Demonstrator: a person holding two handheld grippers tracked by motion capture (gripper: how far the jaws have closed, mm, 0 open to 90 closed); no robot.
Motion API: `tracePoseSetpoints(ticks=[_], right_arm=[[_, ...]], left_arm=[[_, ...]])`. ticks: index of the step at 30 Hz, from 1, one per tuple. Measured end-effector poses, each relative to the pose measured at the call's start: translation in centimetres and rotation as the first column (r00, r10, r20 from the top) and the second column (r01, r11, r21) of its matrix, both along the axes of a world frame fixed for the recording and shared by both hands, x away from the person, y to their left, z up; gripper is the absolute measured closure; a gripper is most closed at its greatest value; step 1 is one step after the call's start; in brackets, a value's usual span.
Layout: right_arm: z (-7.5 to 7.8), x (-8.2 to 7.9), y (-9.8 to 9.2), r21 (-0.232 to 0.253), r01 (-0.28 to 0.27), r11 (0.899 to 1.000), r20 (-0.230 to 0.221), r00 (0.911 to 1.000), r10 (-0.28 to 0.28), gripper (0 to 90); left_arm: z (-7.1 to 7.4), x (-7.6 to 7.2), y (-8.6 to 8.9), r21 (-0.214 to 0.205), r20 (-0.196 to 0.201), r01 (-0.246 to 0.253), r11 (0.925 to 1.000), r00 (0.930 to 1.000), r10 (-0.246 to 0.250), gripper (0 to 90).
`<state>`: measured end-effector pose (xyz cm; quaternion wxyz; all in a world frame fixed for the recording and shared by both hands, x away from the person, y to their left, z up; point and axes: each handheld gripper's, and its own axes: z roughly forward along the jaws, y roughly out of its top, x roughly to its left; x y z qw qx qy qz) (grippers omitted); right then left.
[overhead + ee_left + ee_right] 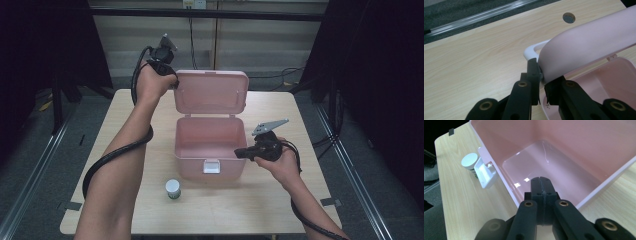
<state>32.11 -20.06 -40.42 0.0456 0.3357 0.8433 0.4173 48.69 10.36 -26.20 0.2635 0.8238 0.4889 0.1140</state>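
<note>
Pink rigid plastic storage box (210, 145) at centre of wooden table (125, 210), hinged lid (212, 92) upright toward far edge. Left gripper (540, 75) narrow, pinching lid's corner rim beside white handle (532, 50). Right gripper (541, 185) fully closed, empty, above box's right rim. Lid likely light, stiff, smooth and slippery; rim edge looks best hold. Small white-capped jar (173, 188) near front edge.

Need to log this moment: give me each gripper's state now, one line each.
Left gripper: shut on the pink lid, at its edge.
Right gripper: shut, holding nothing, at the open box.
</note>
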Motion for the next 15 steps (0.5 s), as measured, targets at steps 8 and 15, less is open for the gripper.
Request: tracePoseSetpoints(ticks=[8,15], right_arm=[[-0.07,-0.03,0.01,0.002,0.002,1.000,0.004,1.0000,-0.002,90.0],[-0.09,0.00,0.00,0.005,0.000,1.000,0.002,1.0000,0.000,90.0]], left_arm=[[-0.16,0.42,0.02,-0.006,-0.002,0.001,1.0000,1.0000,-0.001,83.9],[-0.32,0.76,-0.01,-0.008,0.002,0.000,1.0000,1.0000,0.000,84.1]])
